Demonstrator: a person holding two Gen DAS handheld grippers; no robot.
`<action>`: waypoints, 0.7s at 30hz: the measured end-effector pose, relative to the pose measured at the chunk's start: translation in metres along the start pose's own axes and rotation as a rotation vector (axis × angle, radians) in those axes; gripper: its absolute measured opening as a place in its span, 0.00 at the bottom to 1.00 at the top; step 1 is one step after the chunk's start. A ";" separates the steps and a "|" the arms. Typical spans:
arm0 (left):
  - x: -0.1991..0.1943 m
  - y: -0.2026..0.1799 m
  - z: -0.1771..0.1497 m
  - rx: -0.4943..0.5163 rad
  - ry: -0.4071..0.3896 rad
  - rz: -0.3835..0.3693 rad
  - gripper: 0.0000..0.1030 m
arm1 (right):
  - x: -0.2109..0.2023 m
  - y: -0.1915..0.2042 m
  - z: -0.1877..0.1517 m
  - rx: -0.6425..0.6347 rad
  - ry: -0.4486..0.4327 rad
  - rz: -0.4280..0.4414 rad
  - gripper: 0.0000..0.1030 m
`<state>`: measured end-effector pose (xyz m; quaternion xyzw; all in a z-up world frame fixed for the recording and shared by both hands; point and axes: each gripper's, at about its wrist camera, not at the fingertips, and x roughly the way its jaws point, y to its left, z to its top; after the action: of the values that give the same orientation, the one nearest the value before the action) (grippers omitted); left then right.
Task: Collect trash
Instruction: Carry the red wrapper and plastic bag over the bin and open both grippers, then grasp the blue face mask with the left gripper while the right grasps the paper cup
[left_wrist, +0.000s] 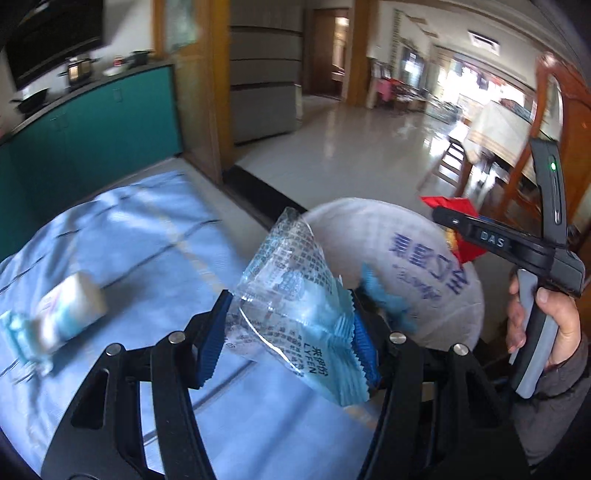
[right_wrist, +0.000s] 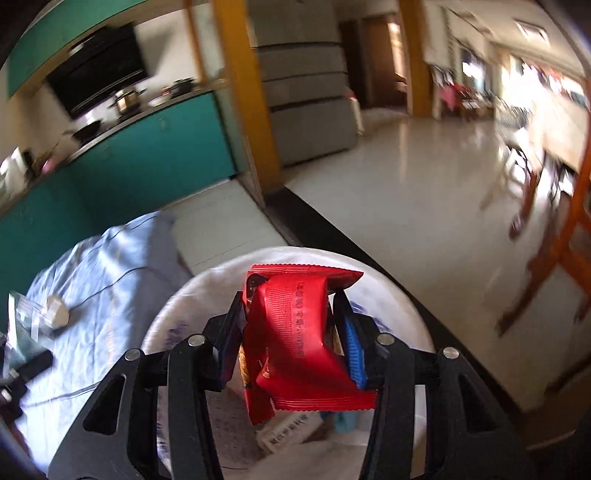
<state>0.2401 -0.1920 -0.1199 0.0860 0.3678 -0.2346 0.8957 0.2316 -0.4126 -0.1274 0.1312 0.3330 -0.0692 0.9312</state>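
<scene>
Between my left gripper's (left_wrist: 291, 328) blue pads sits a clear, pale-blue wrapper (left_wrist: 295, 314), pinched at both sides and held up off the blue cloth (left_wrist: 147, 236) below. Ahead and to the right of it gapes the white bag (left_wrist: 399, 266), with my right hand (left_wrist: 543, 317) beyond it; a small white packet (left_wrist: 70, 310) lies off to the left on the cloth. Straight under my right gripper (right_wrist: 291, 339) is that bag's (right_wrist: 192, 306) open mouth, and its pads clamp a red wrapper (right_wrist: 299, 339) above it. I judge this the drop-off step: the right should let go first, while the left needs to carry across over the opening.
</scene>
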 end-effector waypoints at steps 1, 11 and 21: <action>0.007 -0.010 0.001 0.022 0.006 -0.013 0.60 | 0.000 -0.002 -0.002 0.004 0.006 -0.005 0.46; 0.040 -0.036 -0.003 0.091 0.031 -0.023 0.84 | 0.001 -0.012 -0.005 0.020 0.018 0.012 0.62; -0.017 0.073 -0.021 -0.146 -0.072 0.322 0.85 | 0.006 0.042 0.002 -0.077 0.008 0.072 0.71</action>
<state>0.2520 -0.1148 -0.1244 0.0699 0.3332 -0.0638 0.9381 0.2468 -0.3738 -0.1213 0.1074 0.3342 -0.0223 0.9361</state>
